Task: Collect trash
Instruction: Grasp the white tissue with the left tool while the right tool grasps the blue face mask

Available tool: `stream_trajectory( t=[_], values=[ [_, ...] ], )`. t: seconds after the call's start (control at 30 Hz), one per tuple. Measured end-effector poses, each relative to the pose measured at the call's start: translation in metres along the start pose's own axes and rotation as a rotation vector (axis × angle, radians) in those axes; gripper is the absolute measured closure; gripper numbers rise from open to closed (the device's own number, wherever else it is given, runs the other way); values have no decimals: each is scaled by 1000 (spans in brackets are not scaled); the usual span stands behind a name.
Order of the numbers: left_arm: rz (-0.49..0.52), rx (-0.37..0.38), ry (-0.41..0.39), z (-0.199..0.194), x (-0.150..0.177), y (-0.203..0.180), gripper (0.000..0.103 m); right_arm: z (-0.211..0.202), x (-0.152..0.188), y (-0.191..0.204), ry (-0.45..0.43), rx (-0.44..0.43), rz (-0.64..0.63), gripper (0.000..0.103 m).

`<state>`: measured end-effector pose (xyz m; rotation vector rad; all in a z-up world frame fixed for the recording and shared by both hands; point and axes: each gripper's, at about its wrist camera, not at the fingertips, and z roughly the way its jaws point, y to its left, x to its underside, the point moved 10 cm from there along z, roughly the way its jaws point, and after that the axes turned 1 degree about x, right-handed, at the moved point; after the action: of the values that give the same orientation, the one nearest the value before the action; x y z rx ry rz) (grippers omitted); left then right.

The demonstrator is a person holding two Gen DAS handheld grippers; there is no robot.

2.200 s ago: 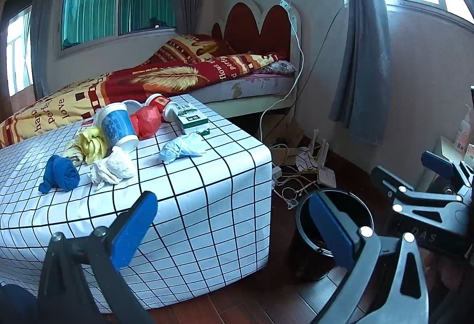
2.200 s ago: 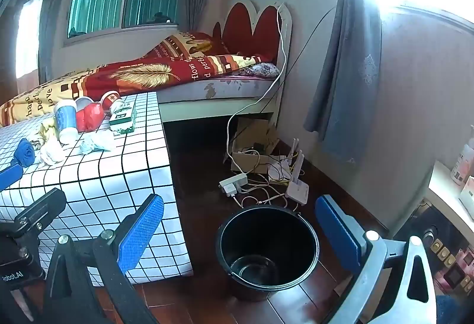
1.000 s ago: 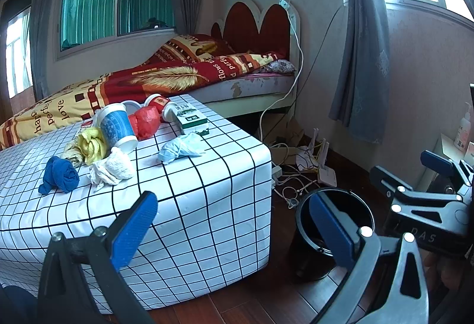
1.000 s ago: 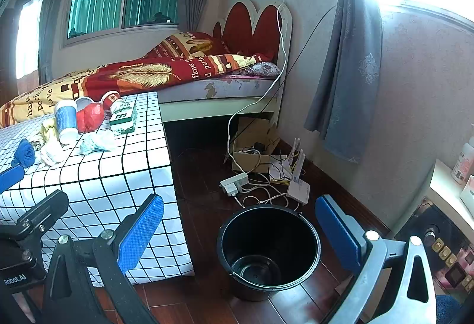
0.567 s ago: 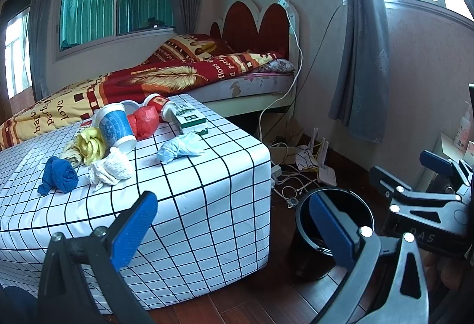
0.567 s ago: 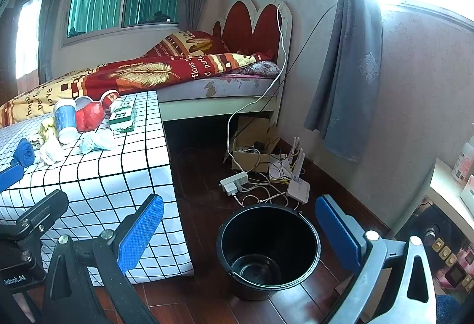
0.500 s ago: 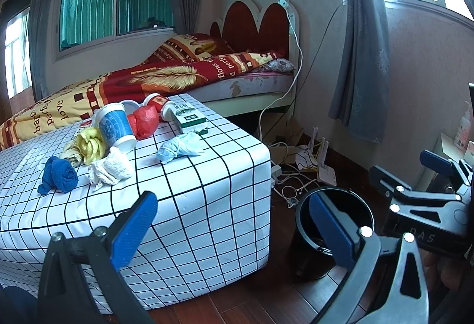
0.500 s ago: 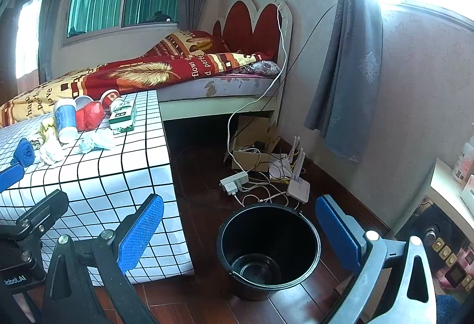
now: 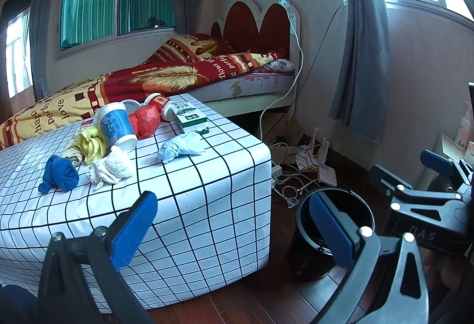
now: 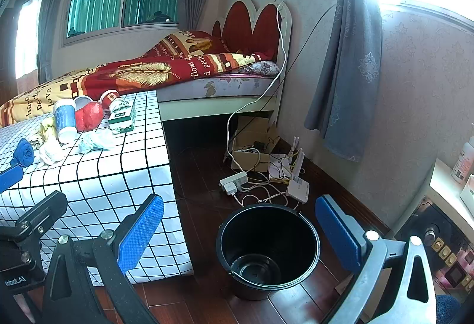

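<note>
Ideally, with both sets of jaws spread and empty, the left gripper [image 9: 234,226] should pinch the crumpled tissue [image 9: 180,147] before reaching the bucket [image 10: 268,250].

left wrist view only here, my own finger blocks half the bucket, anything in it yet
Observer: No. The right wrist view looks straight down into the black bucket, and its bottom is bare.
Operator: ok and is the right gripper carrying something, i only see it side on
Observer: No. The right gripper is wide open with nothing between its blue pads; the bucket shows through the gap.
</note>
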<state>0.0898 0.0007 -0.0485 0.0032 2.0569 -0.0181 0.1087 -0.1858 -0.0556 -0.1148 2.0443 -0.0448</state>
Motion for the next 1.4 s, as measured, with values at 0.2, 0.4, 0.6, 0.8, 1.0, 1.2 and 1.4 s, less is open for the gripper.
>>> stream_trajectory(
  t=[0.2,0.4,0.6,0.8,1.0,1.2,1.4],
  values=[
    [-1,-4,0,-1,4,3,0,0,0,1,0,0,1,0],
    [-11,-14,-8,-2,4,8,0,0,3,5,7,-12,-4,0],
    [-24,-50,1,0,5,26,0,0,2,14,10,-56,-11,0],
    [-76,-84,30,6,9,67,0,8,-2,40,30,-139,-36,0],
    [-155,-149,48,9,9,120,0,14,-13,85,30,-238,-92,0],
    [-232,-211,46,15,12,177,0,38,-32,135,17,-341,-128,8],
    [-241,-237,54,39,12,203,1,66,-36,186,24,-431,-179,16]
  ],
)
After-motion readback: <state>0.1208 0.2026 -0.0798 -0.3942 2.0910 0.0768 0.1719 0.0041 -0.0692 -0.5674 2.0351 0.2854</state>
